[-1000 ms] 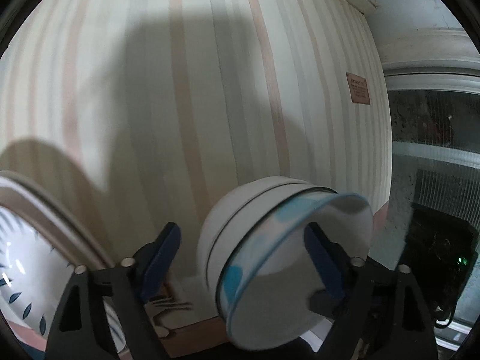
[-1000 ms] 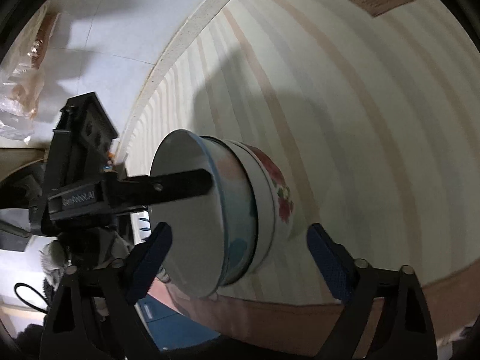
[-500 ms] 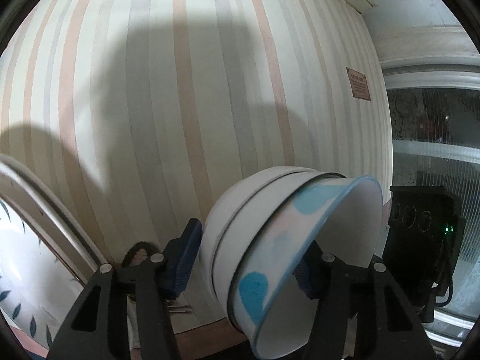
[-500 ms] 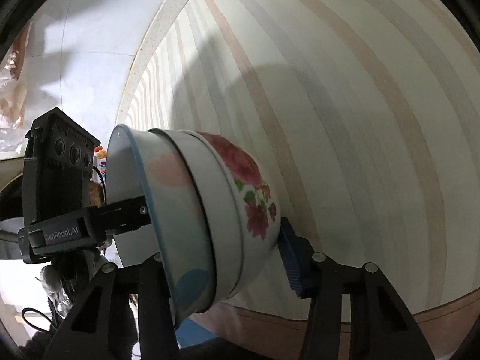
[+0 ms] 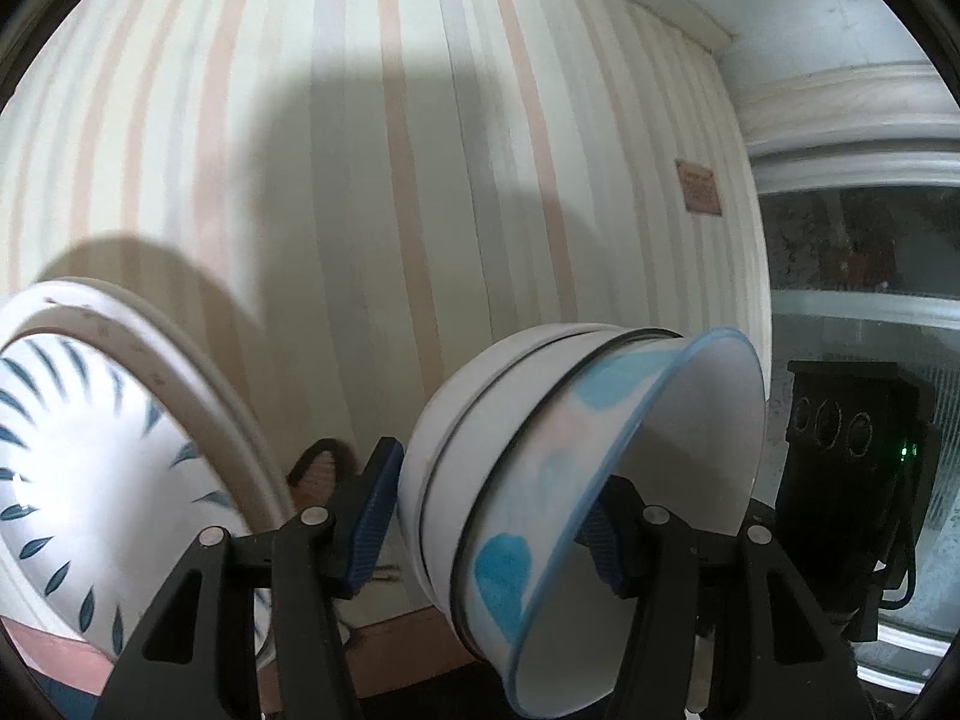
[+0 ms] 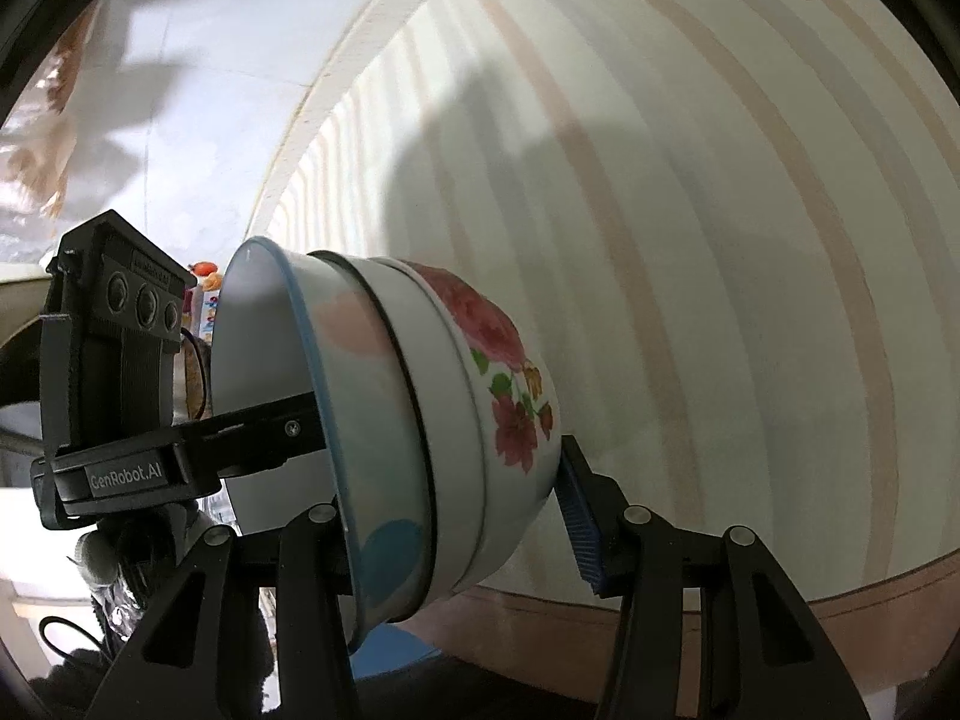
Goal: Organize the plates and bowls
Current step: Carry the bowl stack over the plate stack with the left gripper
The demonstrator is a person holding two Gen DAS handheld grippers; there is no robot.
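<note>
Behind nested bowls [image 5: 540, 480]: striped tablecloth [image 5: 360, 180], window [image 5: 858, 252] at right.

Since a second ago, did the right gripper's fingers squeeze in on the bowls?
Yes. The right gripper has closed: its blue pad, once out over the striped wall, now presses the flowered bowl.

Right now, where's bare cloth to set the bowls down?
Bare: the striped cloth beyond the bowls, between the plates and the brown label; also right of the bowls in the right view. Crowded: left side, where the plates sit close beside the left claw.
</note>
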